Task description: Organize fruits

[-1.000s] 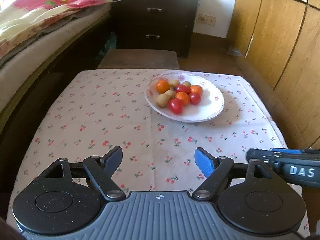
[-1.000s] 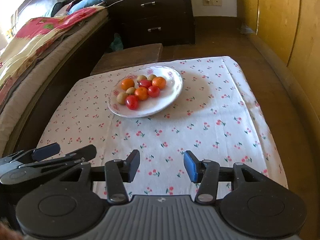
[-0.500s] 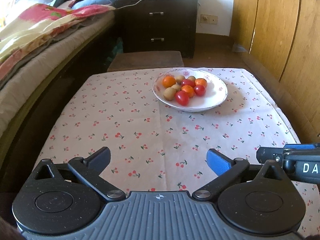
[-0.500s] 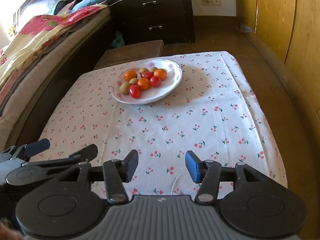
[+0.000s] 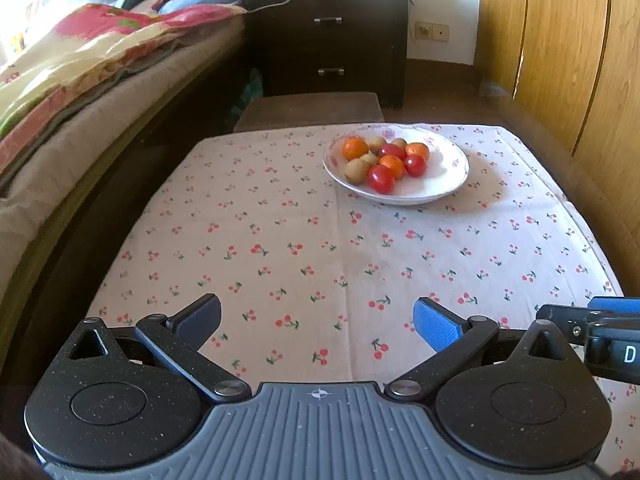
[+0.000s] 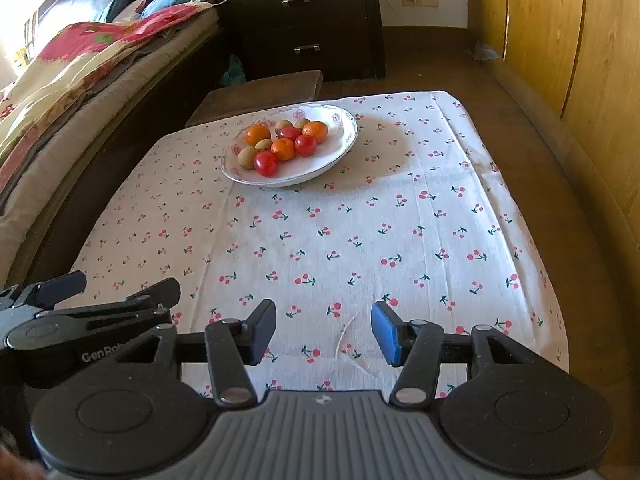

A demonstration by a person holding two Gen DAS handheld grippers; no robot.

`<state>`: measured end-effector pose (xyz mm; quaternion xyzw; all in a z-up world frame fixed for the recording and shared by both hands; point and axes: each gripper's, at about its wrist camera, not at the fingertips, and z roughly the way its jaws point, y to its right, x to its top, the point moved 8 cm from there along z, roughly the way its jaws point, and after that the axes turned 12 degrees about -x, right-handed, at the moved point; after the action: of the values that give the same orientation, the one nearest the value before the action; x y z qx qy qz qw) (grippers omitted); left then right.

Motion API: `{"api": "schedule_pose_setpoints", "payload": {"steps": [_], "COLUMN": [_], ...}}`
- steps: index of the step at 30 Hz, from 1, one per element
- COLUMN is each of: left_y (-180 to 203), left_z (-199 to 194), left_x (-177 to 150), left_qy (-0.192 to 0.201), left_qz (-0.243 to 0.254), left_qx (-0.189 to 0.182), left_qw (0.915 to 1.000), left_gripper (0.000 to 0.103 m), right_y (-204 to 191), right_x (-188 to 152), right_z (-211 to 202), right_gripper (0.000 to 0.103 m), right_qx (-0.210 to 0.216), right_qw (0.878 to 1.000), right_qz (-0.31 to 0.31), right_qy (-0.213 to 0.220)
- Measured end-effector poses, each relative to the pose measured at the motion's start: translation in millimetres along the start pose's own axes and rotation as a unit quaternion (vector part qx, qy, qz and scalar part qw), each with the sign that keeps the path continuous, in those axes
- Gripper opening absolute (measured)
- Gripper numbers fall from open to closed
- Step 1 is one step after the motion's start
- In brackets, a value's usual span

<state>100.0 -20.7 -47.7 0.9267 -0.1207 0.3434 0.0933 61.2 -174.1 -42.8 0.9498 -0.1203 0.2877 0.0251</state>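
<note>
Left wrist view: the left gripper (image 5: 316, 322) hangs with jaws spread wide and empty, well short of the plate (image 5: 448, 184) at the cloth's (image 5: 280, 240) far right. The fruits (image 5: 386, 158) look small, round, smooth and soft-skinned, so pinch each across its middle.

Right wrist view: the right gripper (image 6: 323, 330) is partly parted, empty. The fruits (image 6: 282, 144) are heaped toward the plate's (image 6: 320, 168) left; they are near-round, with no clear long axis.

A white cloth with little red cherries (image 5: 280, 240) covers the table. A dark wooden drawer chest (image 5: 332, 40) stands beside the bed with a flowery blanket (image 5: 80, 60).
</note>
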Motion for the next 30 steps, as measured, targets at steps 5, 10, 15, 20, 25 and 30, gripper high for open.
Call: {"api": "schedule_pose_setpoints", "payload": {"steps": [5,10,15,20,25,30], "left_y": [0.2,1.3,4.6,4.0,3.6,3.5], "left_z": [-2.5,-2.5,-3.2,-3.9,-4.2,-4.9], "left_x": [-4.2,-8.2,-12.7,-14.9,-16.1,-17.2], "left_qy": [-0.003,-0.008,-0.012,-0.013,-0.015,-0.016], "left_qz": [-0.015,-0.021,-0.01,-0.008,-0.005,-0.002], "left_qx": [-0.018,-0.026,-0.023,-0.018,-0.016,-0.014], "left_qw": [0.9997,0.9994,0.9996,0.9997,0.9997,0.9998], "left_gripper": [0.103,0.103,0.103,0.103,0.103,0.103], "right_y": [-1.8,-0.8,-2.9,-3.1,-4.1,-6.3], "right_x": [-5.4,-7.0,-9.4,-10.9,-11.9,-12.6], "right_z": [0.3,1.1,1.0,0.7,0.5,0.2], "right_gripper": [0.053,0.054,0.054,0.054,0.054,0.054], "right_qx": [0.0,-0.002,-0.002,-0.002,-0.001,-0.001], "right_qw": [1.0,1.0,1.0,1.0,1.0,1.0], "right_qz": [-0.005,-0.003,-0.008,-0.009,-0.011,-0.015], "right_qy": [-0.004,-0.006,-0.008,-0.009,-0.01,-0.01]}}
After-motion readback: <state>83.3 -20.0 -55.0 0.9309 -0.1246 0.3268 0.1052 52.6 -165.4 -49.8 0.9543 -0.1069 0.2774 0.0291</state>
